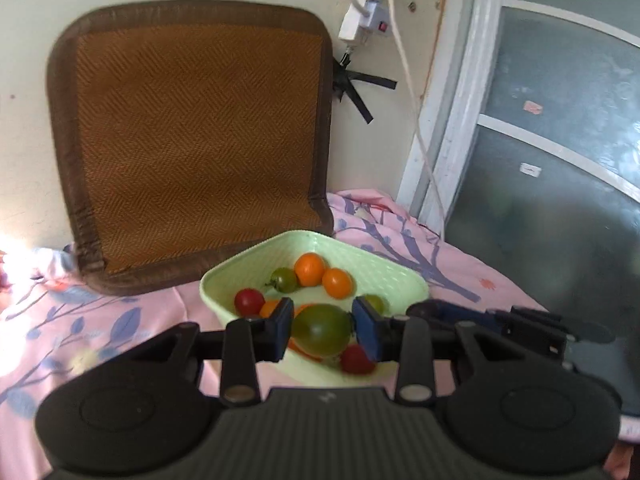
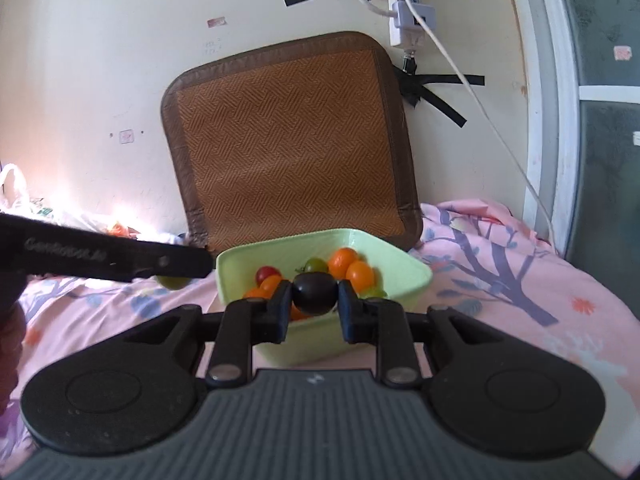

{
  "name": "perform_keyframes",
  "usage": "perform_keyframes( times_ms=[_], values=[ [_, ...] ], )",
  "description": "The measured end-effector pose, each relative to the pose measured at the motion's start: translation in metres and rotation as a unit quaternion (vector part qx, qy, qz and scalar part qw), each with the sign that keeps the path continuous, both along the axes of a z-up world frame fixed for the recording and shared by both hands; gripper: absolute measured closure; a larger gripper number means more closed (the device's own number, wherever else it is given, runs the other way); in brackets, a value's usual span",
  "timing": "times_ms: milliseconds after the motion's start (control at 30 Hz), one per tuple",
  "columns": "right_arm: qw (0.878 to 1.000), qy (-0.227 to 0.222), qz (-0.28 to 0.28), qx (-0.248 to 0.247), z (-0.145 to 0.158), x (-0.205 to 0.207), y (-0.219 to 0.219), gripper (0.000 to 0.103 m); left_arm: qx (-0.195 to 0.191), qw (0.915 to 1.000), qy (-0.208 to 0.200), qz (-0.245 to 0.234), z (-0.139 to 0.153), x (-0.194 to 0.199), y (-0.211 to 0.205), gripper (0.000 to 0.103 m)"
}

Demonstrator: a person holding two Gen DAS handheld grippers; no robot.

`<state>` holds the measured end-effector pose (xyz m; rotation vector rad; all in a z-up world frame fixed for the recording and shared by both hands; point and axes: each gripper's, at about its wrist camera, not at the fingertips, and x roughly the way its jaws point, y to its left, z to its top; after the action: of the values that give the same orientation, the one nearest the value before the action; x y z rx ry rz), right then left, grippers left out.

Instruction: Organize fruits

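- Pale green plastic forms the basket (image 1: 404, 280), which sits on a pink floral bedsheet (image 1: 100, 320) in front of a brown woven mat (image 1: 200, 140) leaning on the wall
- Inside the basket lie two orange tomatoes (image 1: 310, 269) side by side, a small green tomato (image 1: 285, 279) just left of them, a red tomato (image 1: 249, 301) nearer the left wall, and another red one (image 1: 357, 359) toward the near rim
- The left gripper (image 1: 322, 330) is clamped on a large green tomato (image 1: 321, 330), its blue pads touching the fruit on both sides; the fruit hangs over the near part of the basket
- The right gripper (image 2: 314, 294) is closed around a dark purple tomato (image 2: 314, 293), held above the basket's near rim (image 2: 320, 344)
- In the right wrist view the left gripper's black body crosses the left edge, with a green fruit (image 2: 173, 281) partly hidden under it; it may be the one that gripper holds, though the view is too blocked to be sure
- In the left wrist view the right gripper's dark body shows just right of the left gripper's right finger
- A white power strip (image 2: 404, 12) with a cable (image 2: 480, 100) hangs on the wall above the mat, next to strips of black tape (image 2: 436, 96)
- A white-framed frosted glass door (image 1: 560, 160) stands at the right
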<state>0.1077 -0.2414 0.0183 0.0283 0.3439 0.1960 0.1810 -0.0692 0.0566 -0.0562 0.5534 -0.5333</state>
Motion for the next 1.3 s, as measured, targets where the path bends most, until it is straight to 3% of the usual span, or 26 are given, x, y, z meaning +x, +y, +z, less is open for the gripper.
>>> perform_keyframes(
  times_ms=[233, 367, 500, 667, 867, 967, 1100, 1133, 1200, 1300],
  values=[
    [0.999, 0.017, 0.0, -0.031, -0.017, 0.04, 0.008, 0.074, 0.002, 0.9986, 0.051, 0.013, -0.025, 0.057, -0.018, 0.069],
    [1.0, 0.014, 0.003, -0.027, -0.023, 0.043, 0.007, 0.071, -0.009, 0.998, 0.058, 0.023, -0.028, 0.062, -0.014, 0.063],
    [1.0, 0.009, -0.006, -0.017, -0.021, 0.041, 0.001, 0.071, -0.028, 0.9973, 0.058, 0.036, -0.02, 0.056, -0.004, 0.062],
    [1.0, 0.007, -0.017, 0.008, -0.014, 0.028, -0.004, 0.071, -0.028, 0.9967, 0.05, 0.057, -0.006, 0.027, 0.013, 0.062],
    [0.997, 0.014, -0.039, 0.06, -0.013, -0.015, -0.01, 0.071, 0.044, 0.9958, 0.021, 0.078, -0.006, -0.035, 0.012, 0.053],
    [0.995, 0.026, -0.048, 0.089, -0.015, -0.038, -0.015, 0.071, 0.067, 0.9942, 0.013, 0.083, -0.011, -0.064, 0.009, 0.044],
    [0.99, 0.051, -0.054, 0.122, -0.019, -0.062, -0.019, 0.071, 0.083, 0.9923, 0.01, 0.091, -0.016, -0.094, 0.007, 0.042],
    [0.988, 0.056, -0.055, 0.129, -0.02, -0.067, -0.02, 0.071, 0.085, 0.992, 0.009, 0.093, -0.017, -0.1, 0.008, 0.04],
    [0.986, 0.065, -0.057, 0.143, -0.022, -0.077, -0.02, 0.071, 0.086, 0.9912, 0.006, 0.1, -0.02, -0.111, 0.011, 0.021],
    [0.984, 0.074, -0.058, 0.153, -0.024, -0.089, -0.018, 0.071, 0.092, 0.9896, 0.0, 0.111, -0.022, -0.126, 0.017, 0.017]
  ],
)
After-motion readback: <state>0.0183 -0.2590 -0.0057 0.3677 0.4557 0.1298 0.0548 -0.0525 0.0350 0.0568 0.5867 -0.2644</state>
